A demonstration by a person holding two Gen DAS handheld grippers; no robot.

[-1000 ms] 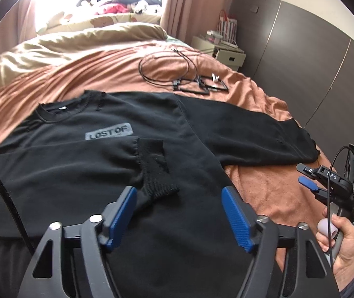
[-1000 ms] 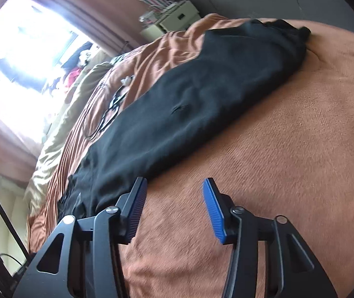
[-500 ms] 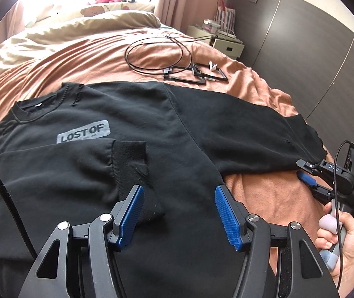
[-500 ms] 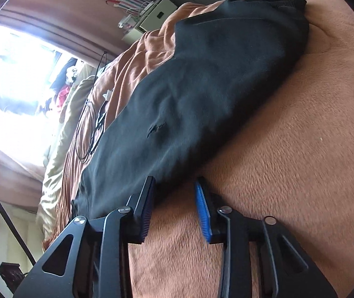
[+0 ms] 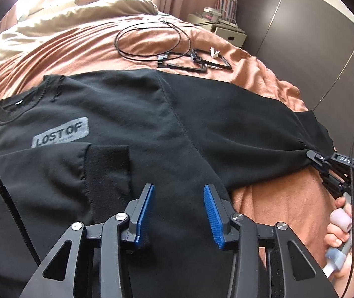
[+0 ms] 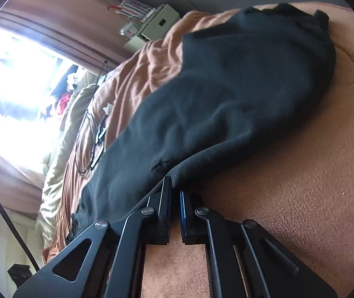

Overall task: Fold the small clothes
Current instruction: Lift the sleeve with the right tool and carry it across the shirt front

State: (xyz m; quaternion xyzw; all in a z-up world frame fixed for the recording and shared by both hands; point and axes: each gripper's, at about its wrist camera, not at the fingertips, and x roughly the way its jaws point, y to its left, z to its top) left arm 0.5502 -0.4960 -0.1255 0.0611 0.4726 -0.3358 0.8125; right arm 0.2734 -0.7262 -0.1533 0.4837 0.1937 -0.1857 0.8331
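A black sweatshirt [image 5: 132, 114] with a grey "LOSTOF" patch lies flat on a brown blanket. Its left sleeve is folded across the chest, cuff [image 5: 107, 171] near my left gripper. My left gripper [image 5: 179, 213] is open and empty, low over the sweatshirt's lower body. The right sleeve [image 6: 226, 104] stretches out to the right. My right gripper [image 6: 175, 188] is shut on the lower edge of that sleeve, which it pinches just above the blanket; it also shows at the right of the left wrist view [image 5: 313, 159].
Black cables [image 5: 152, 37] and flat black frames [image 5: 196, 62] lie on the blanket beyond the sweatshirt. Beige pillows [image 5: 77, 12] sit at the head of the bed. A white nightstand [image 5: 224, 29] stands by the dark wall panels on the right.
My right gripper moved in to the sleeve's edge and closed on it. My left gripper came lower and forward over the sweatshirt, and its fingers narrowed a little.
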